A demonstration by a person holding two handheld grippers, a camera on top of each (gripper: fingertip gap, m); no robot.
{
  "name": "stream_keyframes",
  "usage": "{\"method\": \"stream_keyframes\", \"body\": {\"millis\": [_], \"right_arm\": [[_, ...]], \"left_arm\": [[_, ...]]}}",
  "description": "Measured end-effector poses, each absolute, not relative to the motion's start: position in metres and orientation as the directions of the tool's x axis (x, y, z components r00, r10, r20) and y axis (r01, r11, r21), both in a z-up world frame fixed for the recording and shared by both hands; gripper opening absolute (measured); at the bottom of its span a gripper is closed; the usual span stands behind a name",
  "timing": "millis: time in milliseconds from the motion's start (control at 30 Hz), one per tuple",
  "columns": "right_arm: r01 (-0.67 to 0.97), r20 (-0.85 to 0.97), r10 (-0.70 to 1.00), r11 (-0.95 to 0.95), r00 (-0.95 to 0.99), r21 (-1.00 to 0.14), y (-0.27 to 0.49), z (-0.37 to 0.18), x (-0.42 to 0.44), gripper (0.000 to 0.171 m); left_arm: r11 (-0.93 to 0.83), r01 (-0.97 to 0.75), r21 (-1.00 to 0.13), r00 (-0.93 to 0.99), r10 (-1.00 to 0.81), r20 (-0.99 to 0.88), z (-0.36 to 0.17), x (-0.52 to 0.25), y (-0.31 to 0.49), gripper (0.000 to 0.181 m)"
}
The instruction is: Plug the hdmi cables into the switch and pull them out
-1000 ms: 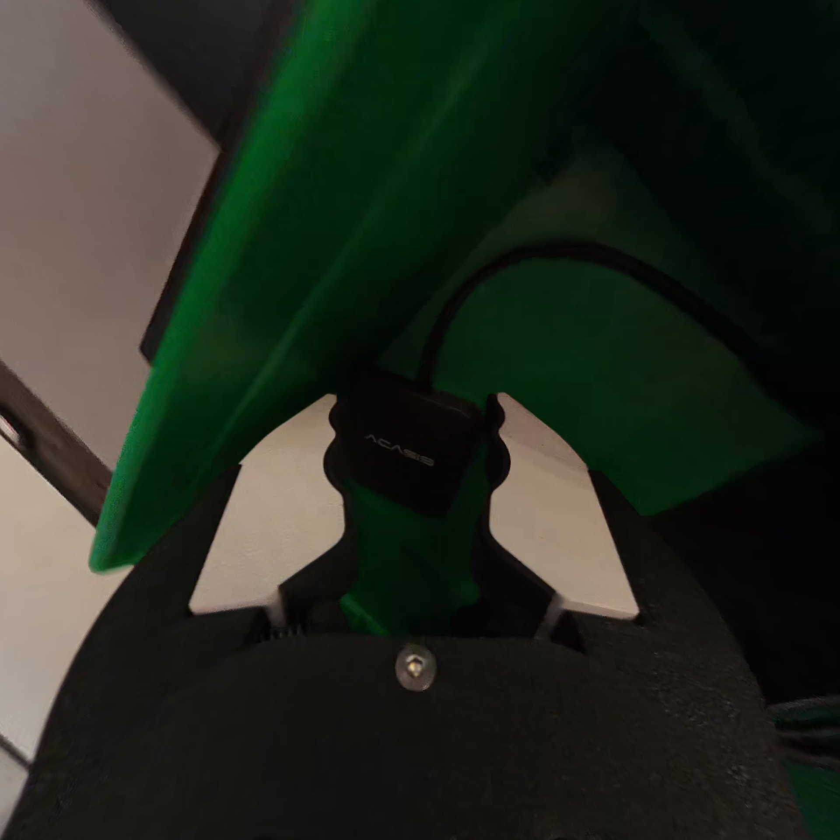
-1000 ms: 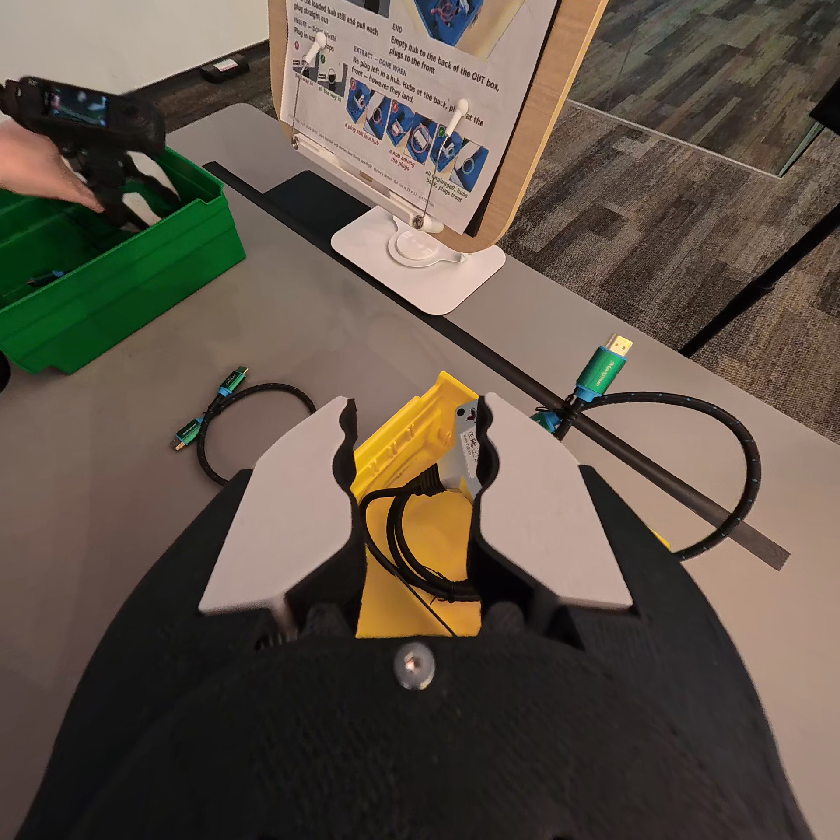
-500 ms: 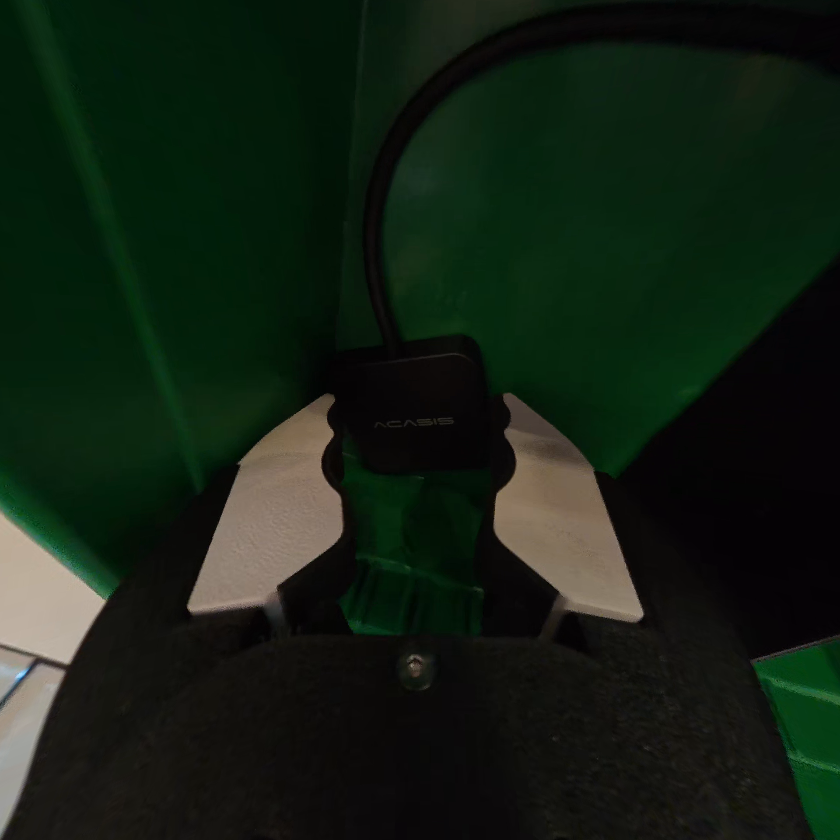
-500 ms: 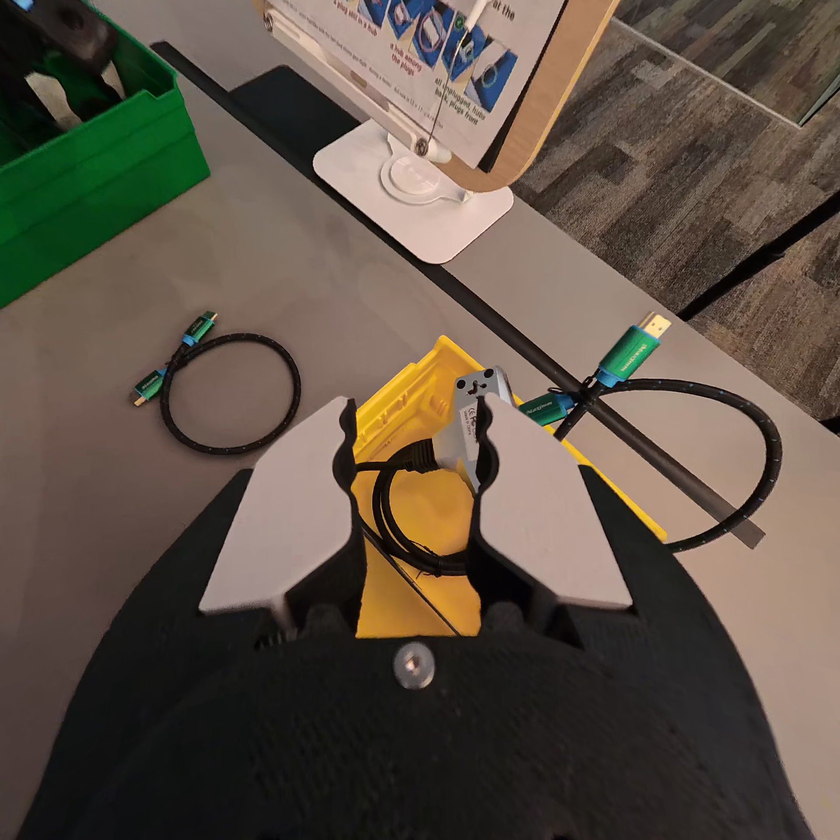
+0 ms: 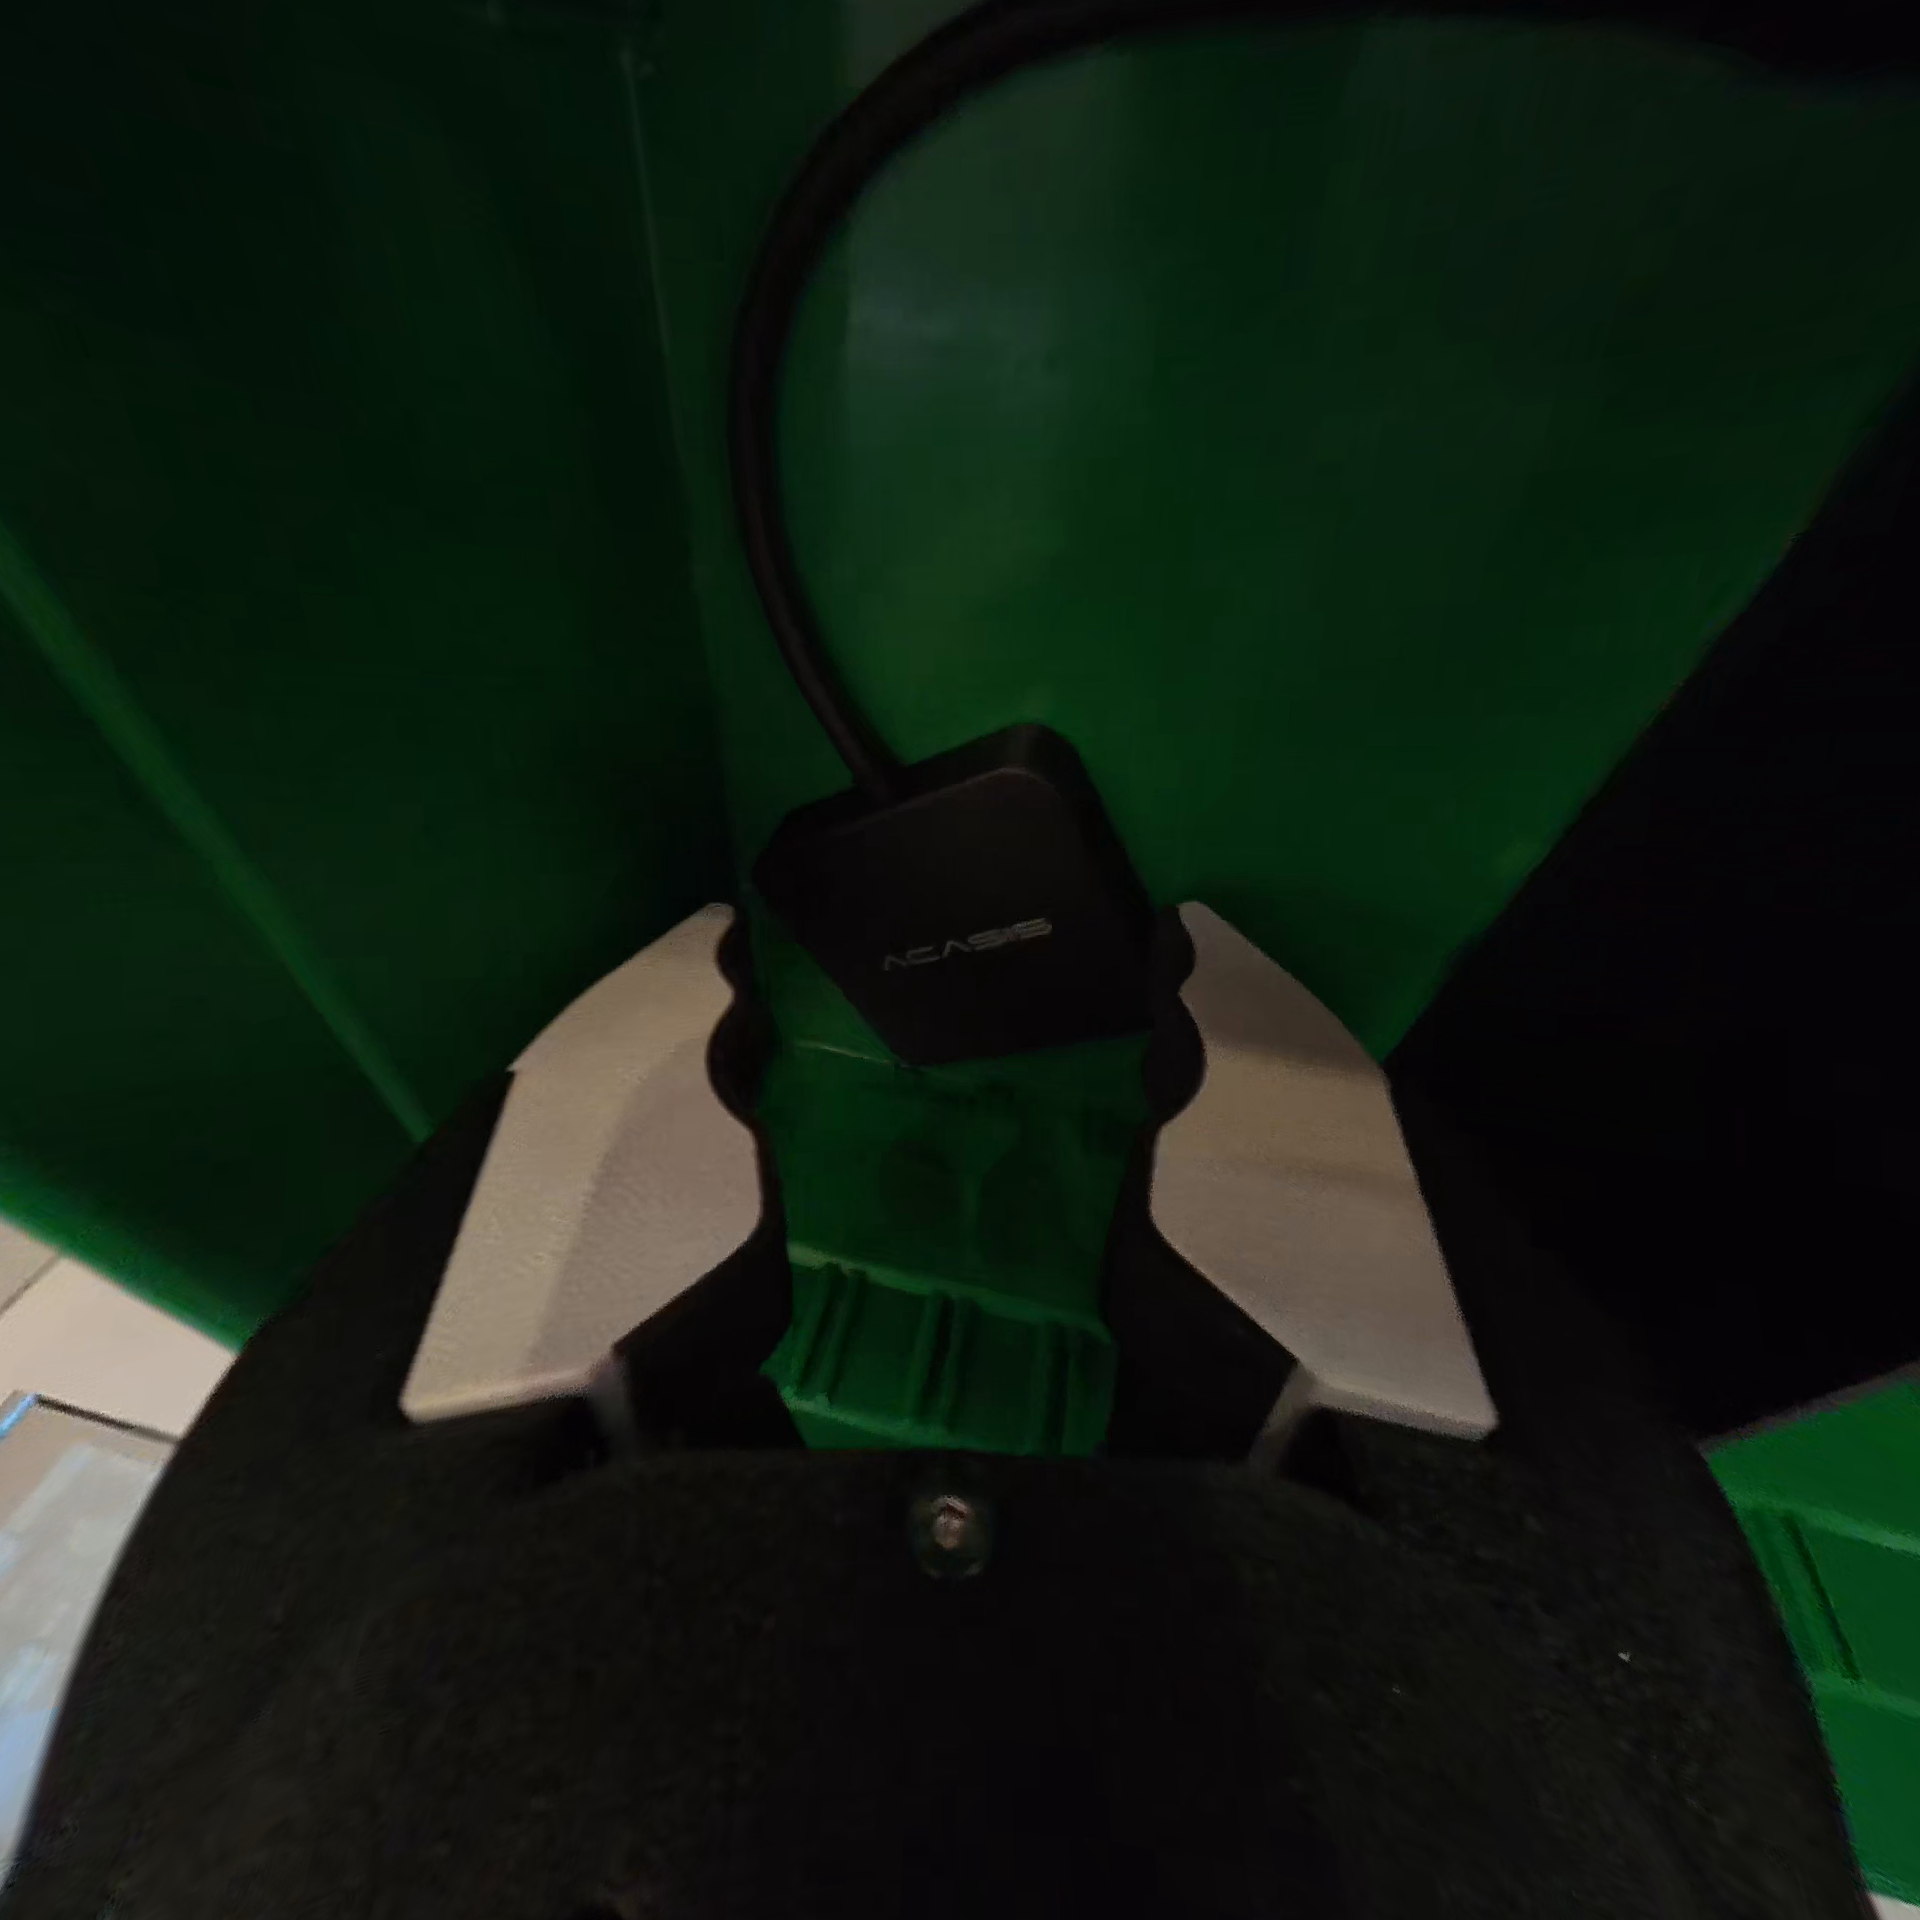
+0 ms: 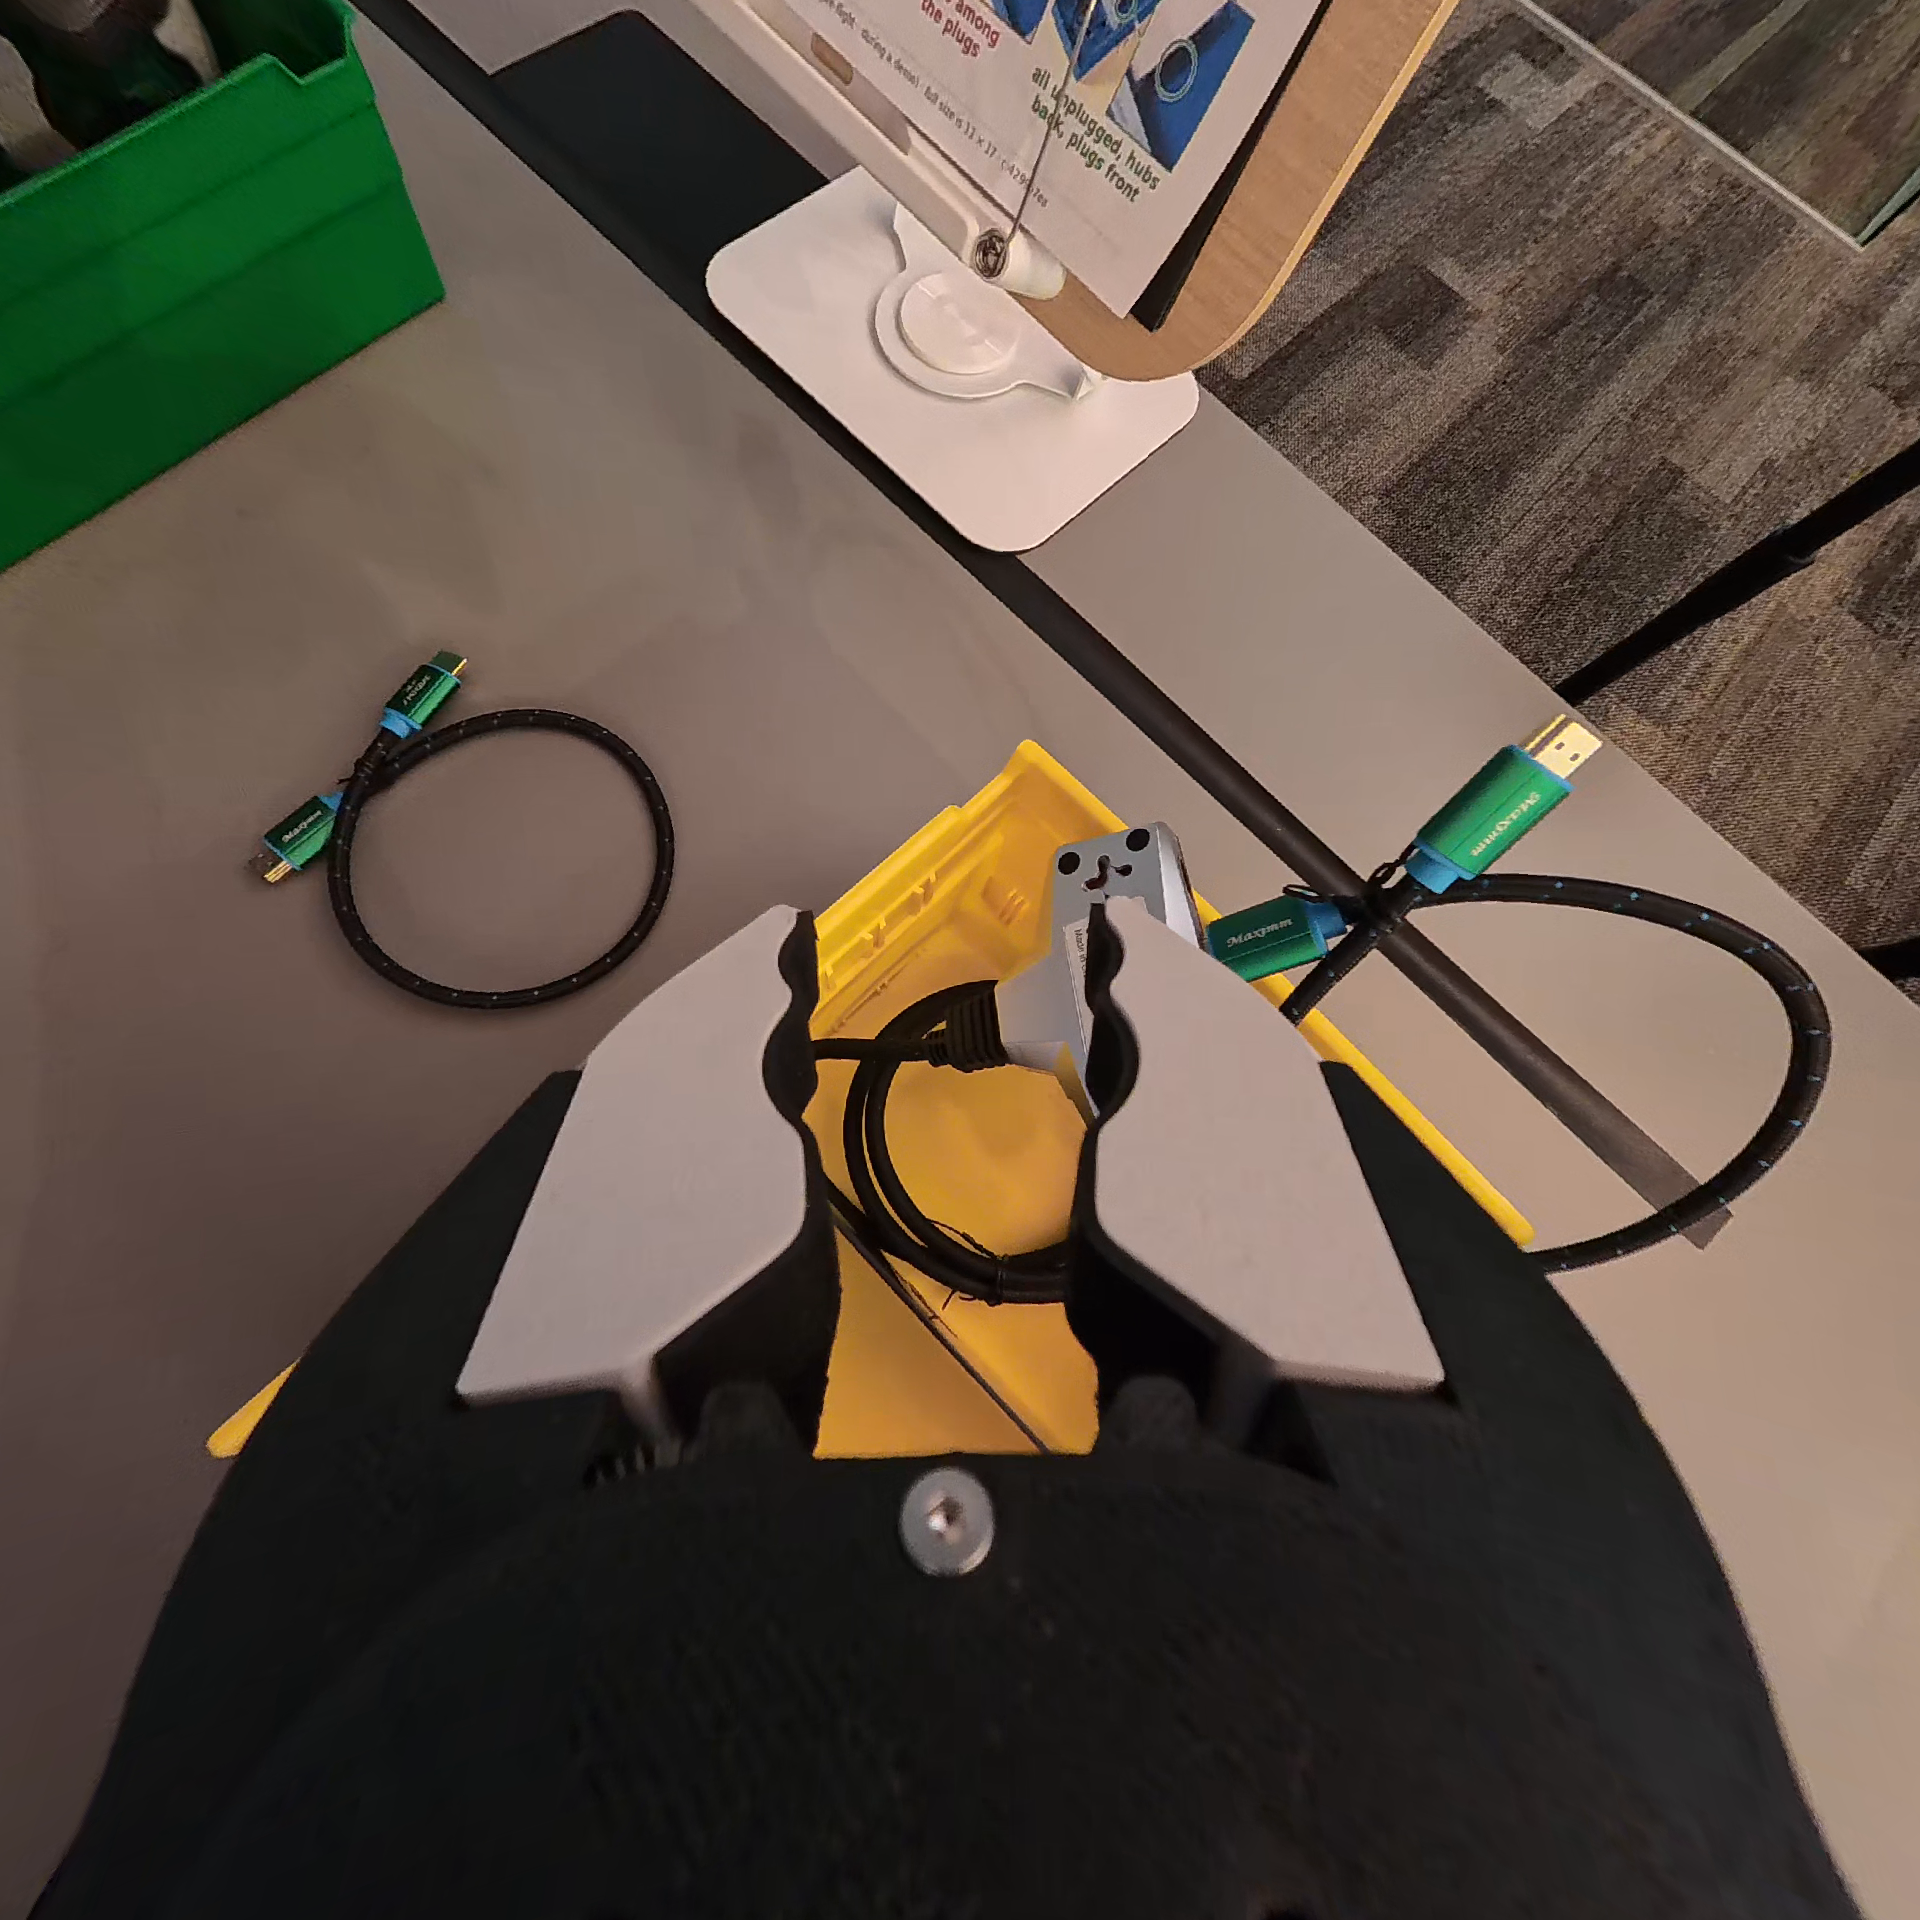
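Observation:
In the left wrist view my left gripper [image 5: 956, 966] is down inside a green bin [image 5: 364, 623]. It is shut on a black square switch [image 5: 956, 914], which sits skewed between the fingertips with its black cable [image 5: 769, 436] arcing upward. In the right wrist view my right gripper [image 6: 951, 956] is open and empty over a yellow tray [image 6: 935, 904]. The tray holds a silver switch [image 6: 1101, 883] with a coiled black cable [image 6: 883, 1174]; the switch is partly hidden behind my right fingertip. Two black braided HDMI cables with green plugs lie on the grey table, one to the left [image 6: 499, 852] and one to the right [image 6: 1662, 1039].
The green bin [image 6: 208, 260] stands at the table's far left. A white-based sign stand [image 6: 987, 364] with an instruction sheet is at the back. A dark strip [image 6: 1143, 707] runs across the table. Carpeted floor [image 6: 1558, 312] lies beyond the table's right edge. Some 55 centimetres of space lies between my two pairs of fingers.
My left gripper has gone deeper into the green bin and the black switch has turned between the fingers. My right gripper has moved forward and lower over the yellow tray.

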State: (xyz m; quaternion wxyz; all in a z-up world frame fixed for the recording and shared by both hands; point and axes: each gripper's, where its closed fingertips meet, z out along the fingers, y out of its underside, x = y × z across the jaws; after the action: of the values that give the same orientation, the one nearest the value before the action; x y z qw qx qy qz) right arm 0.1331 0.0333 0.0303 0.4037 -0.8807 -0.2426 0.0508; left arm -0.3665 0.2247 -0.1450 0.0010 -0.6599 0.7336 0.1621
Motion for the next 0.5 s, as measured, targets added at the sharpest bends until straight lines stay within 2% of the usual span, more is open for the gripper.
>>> {"method": "stream_keyframes", "body": {"millis": [33,233,500], "right_arm": [[0.389,0.109,0.468,-0.557,0.877,-0.734,0.034,0.03,0.133,0.051],[0.404,0.113,0.474,-0.574,0.873,-0.712,0.035,0.023,0.133,0.05],[0.445,0.129,0.499,-0.591,0.857,-0.673,0.036,0.012,0.128,0.049]], "left_arm": [[0.051,-0.962,0.268,-0.11,-0.972,-0.208,-0.146,-0.374,0.227,0.079],[0.008,-0.956,0.292,-0.039,-0.994,-0.1,-0.151,-0.381,0.223,0.073],[0.077,-0.913,0.401,-0.117,-0.99,-0.075,-0.151,-0.386,0.226,0.074]]}}
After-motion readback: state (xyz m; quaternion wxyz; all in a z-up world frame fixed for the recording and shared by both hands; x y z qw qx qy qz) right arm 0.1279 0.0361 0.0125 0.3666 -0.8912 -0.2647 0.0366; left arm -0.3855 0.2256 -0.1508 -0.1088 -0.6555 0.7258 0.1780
